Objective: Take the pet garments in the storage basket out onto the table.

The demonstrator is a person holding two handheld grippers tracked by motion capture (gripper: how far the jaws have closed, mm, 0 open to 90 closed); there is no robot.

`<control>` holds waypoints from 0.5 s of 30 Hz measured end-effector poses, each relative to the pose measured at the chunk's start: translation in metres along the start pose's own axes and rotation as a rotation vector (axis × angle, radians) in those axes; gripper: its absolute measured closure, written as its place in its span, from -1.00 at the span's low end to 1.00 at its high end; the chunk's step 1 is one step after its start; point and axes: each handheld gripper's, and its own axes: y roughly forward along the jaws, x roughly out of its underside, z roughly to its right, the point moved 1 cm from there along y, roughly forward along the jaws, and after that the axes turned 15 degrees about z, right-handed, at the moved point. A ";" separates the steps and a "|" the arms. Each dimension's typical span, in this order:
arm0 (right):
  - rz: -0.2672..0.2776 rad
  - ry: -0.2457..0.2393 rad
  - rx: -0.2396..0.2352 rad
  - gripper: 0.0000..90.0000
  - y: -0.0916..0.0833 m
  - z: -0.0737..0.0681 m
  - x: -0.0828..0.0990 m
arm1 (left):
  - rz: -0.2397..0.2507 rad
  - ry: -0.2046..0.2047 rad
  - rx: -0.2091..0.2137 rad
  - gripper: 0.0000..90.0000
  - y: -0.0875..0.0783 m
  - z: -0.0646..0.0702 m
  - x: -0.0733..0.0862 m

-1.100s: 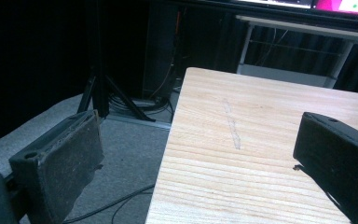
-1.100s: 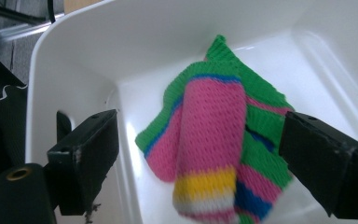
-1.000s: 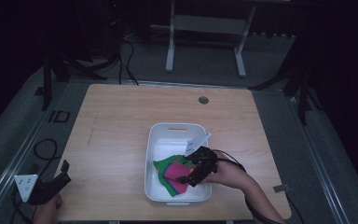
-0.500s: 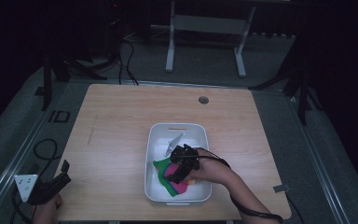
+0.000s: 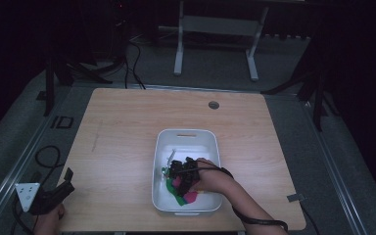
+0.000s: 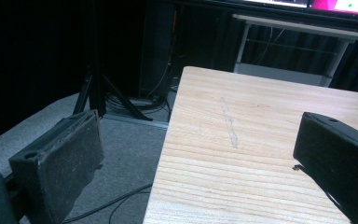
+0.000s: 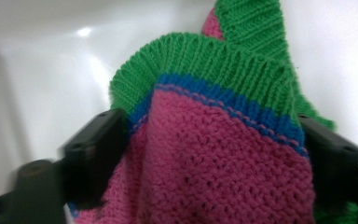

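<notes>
A white plastic bin [image 5: 186, 132] stands on the wooden table [image 5: 122, 142], right of its middle and near the front edge. In it lies a knitted cloth [image 5: 189, 197], pink with a blue stripe and a green ribbed edge [image 7: 223, 140]. My right gripper [image 5: 178, 171] is down inside the bin over the cloth. Its jaws stand wide apart, open, with a bunched fold of the knit [image 7: 214, 158] between them, touching both. My left gripper [image 5: 64, 182] hovers off the table's front left corner, open and holding nothing [image 6: 196, 154].
A pale, thin object [image 5: 170, 155] leans in the bin just behind the right gripper. A round cable hole [image 5: 214, 105] sits near the table's far edge. Cables [image 5: 44, 156] lie on the grey floor to the left; stand legs [image 5: 215, 44] rise beyond the table.
The right hand has moved left and down inside the bin, bringing its jaws around the knitted cloth. The left gripper has stayed where it was.
</notes>
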 end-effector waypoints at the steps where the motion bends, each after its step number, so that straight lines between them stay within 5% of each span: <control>1: 0.013 -0.009 0.024 -0.05 -0.002 -0.002 0.000 | 0.001 0.000 -0.001 -0.96 0.000 0.000 0.000; 5: 0.037 -0.019 0.072 0.55 -0.007 0.000 -0.001 | 0.000 0.002 -0.003 -0.96 0.000 0.000 0.000; 15: 0.196 0.044 0.075 0.61 -0.049 0.010 -0.006 | 0.001 -0.001 -0.004 -0.96 0.000 0.000 0.000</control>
